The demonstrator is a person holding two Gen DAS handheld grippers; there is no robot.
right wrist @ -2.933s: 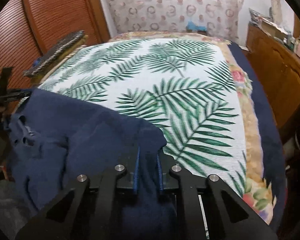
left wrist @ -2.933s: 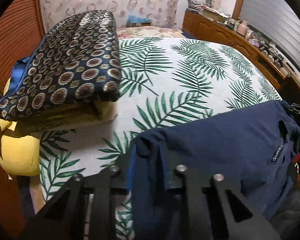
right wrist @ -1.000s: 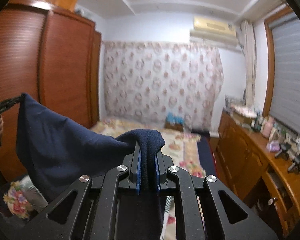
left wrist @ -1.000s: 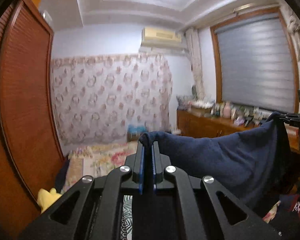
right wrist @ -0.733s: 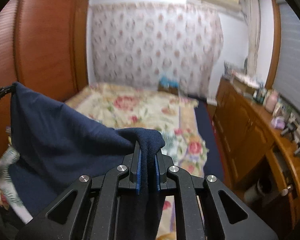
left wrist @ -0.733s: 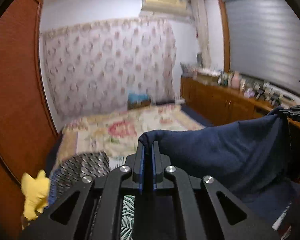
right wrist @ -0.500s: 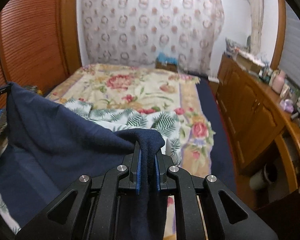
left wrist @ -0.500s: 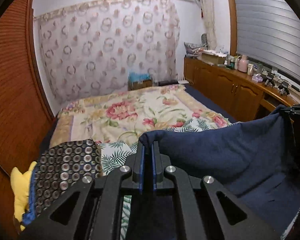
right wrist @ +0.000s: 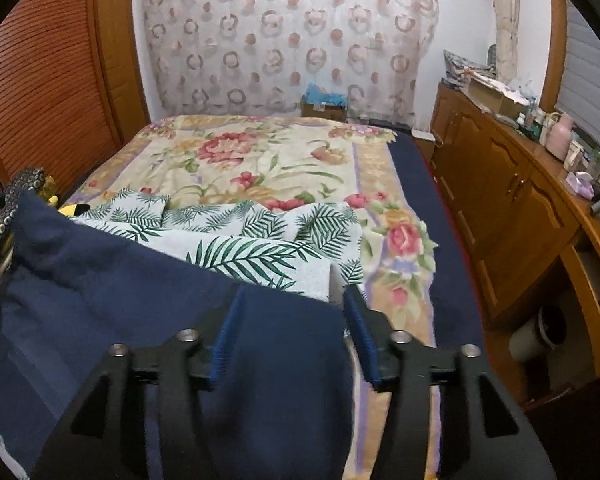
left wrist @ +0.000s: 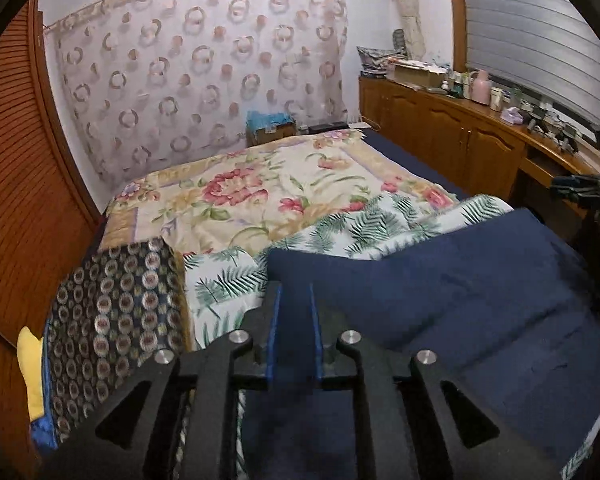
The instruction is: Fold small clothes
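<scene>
Here, navy garment (left wrist: 480,300) laid across the near end of the bed (left wrist: 260,184), over a palm-leaf sheet (left wrist: 360,232), its long axis running crosswise from one gripper to the other, folded far edge facing the headboard curtain. Left gripper (left wrist: 293,320): jaws just opening, narrowly apart, one corner of the cloth between the blue pads. Right gripper (right wrist: 290,332): jaws opening, well apart, pads clear of the other corner, which lies loose between them. Folded patterned fabric (left wrist: 116,320) just beside the garment, toward the wardrobe.

Risks, as judged: left corner possibly dragged backward on withdrawal, cause being pads not yet fully clear of the cloth; upper layer possibly slipping or wrinkling, cause being uneven release at the two corners; near edge possibly sliding off the mattress, cause being overhang toward the camera, extent hidden.
</scene>
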